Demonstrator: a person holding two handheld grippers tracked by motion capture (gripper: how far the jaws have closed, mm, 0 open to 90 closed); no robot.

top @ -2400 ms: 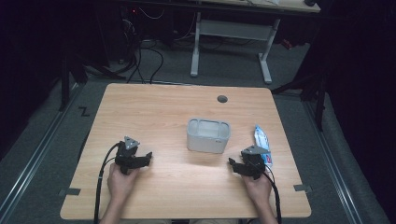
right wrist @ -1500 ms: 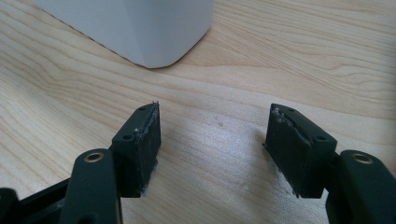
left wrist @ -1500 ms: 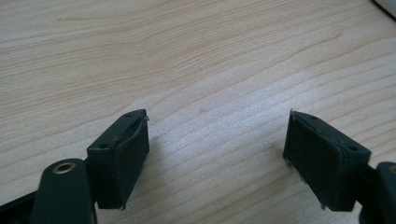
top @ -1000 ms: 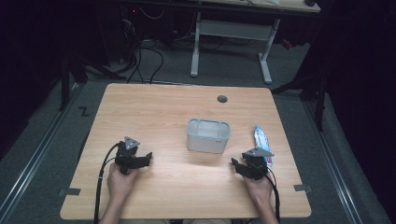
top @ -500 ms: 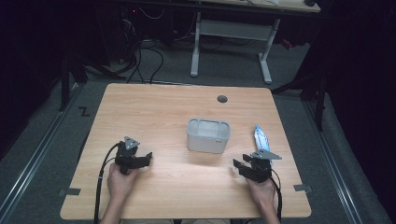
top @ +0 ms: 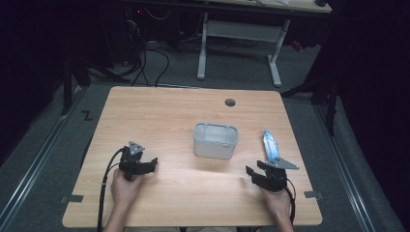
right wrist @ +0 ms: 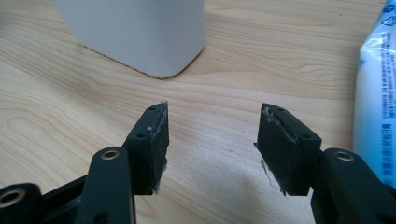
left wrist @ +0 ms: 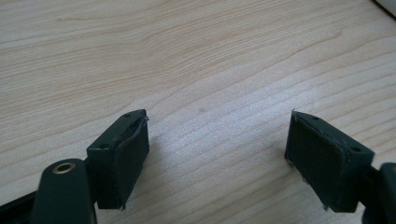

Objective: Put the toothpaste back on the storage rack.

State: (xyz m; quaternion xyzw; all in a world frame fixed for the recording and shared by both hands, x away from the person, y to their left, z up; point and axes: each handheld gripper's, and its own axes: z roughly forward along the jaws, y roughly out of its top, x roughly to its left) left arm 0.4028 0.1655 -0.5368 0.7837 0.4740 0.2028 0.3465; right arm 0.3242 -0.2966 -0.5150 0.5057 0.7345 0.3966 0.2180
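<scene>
A white rounded box (top: pixel 215 140) stands open-topped in the middle of the wooden table (top: pixel 159 116). To its right lies a blue and white packet (top: pixel 270 146). My right gripper (top: pixel 250 174) sits just in front of the packet's near end and points left. In the right gripper view it (right wrist: pixel 212 121) is open over bare wood, its jaws have just been opening wider, and nothing is between them. The box (right wrist: pixel 140 32) is ahead and the packet (right wrist: pixel 376 93) lies along the right edge. My left gripper (top: pixel 152 163) rests at the front left, open (left wrist: pixel 217 135) over bare wood.
A round cable hole (top: pixel 230 102) sits near the table's far edge. Beyond the table stand a white desk frame (top: pixel 237 43) and loose cables on the dark floor. A black cable (top: pixel 104 193) trails from the left gripper off the front edge.
My right gripper has shifted a little to the right and toward the front edge, near the packet's end. The left gripper, box and packet have stayed put.
</scene>
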